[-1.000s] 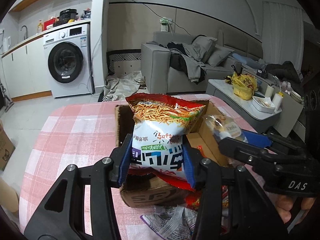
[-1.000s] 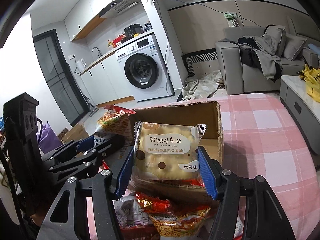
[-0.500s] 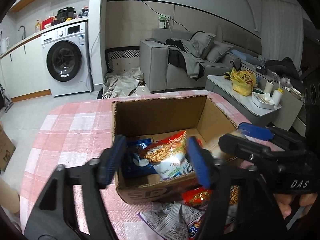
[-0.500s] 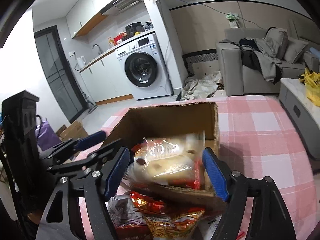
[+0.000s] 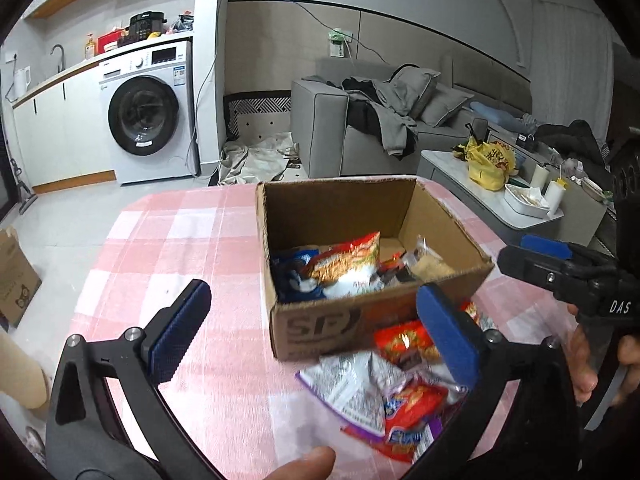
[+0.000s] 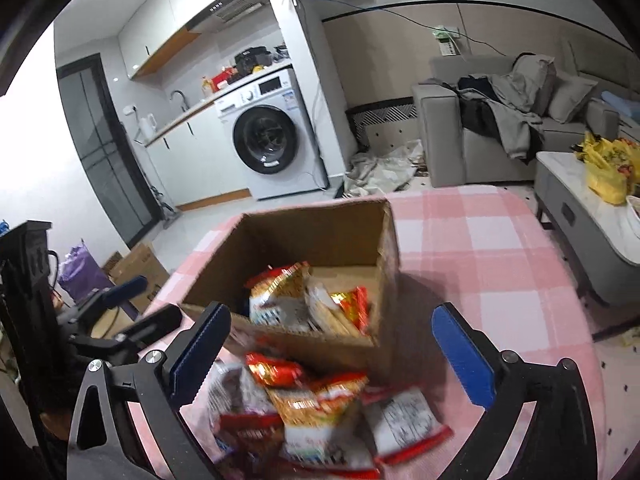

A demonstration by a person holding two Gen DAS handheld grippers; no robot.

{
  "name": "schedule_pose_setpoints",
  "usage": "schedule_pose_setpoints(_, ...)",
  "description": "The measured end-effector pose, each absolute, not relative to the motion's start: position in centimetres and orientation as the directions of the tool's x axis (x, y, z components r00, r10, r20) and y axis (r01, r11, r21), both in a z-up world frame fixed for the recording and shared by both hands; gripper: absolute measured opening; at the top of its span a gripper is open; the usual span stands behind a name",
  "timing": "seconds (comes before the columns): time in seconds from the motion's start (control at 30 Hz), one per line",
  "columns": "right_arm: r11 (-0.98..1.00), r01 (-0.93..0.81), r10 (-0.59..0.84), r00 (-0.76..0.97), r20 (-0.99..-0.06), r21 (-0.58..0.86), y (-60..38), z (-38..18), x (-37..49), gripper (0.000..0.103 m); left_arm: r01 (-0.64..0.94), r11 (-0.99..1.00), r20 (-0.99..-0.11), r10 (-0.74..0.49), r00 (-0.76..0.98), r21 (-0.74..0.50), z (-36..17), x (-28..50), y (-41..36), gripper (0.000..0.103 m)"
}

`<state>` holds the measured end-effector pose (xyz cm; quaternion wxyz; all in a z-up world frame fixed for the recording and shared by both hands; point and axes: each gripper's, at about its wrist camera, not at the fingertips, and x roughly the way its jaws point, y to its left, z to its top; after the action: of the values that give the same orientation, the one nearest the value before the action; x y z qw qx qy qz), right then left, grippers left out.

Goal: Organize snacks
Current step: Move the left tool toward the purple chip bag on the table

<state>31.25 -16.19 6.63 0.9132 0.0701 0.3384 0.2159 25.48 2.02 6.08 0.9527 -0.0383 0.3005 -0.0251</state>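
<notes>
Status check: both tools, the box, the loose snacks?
Left tool and right tool open, empty, jaws just opened. Cardboard box holds several packets. Loose packets lie before it. Nothing blocking.

one cardboard box (image 5: 320, 322); two grippers; one washing machine (image 5: 146, 110)

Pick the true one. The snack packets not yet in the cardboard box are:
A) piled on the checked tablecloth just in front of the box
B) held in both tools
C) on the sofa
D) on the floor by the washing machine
A: the loose packets lie on the pink checked tablecloth against the near side of the cardboard box.
</notes>
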Motion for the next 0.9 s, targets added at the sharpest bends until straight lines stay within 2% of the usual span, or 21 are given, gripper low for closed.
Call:
schedule_pose_setpoints(0.37,0.905,-0.358,0.417,0.633,-0.652,0.230,-17.1,5.0,27.0,0.103,0.029,0.996,-0.600,-0.071,0.797,-0.079,4.1,20.3,3.0,0.103)
schedule_pose_setpoints(0.9,0.894,-0.409,0.402,0.555,-0.728,0.182,-16.1,2.9,26.1,0.103,0.037,0.996,-0.647,-0.084,0.757,-0.086,2.7,16.7,2.4,0.103)
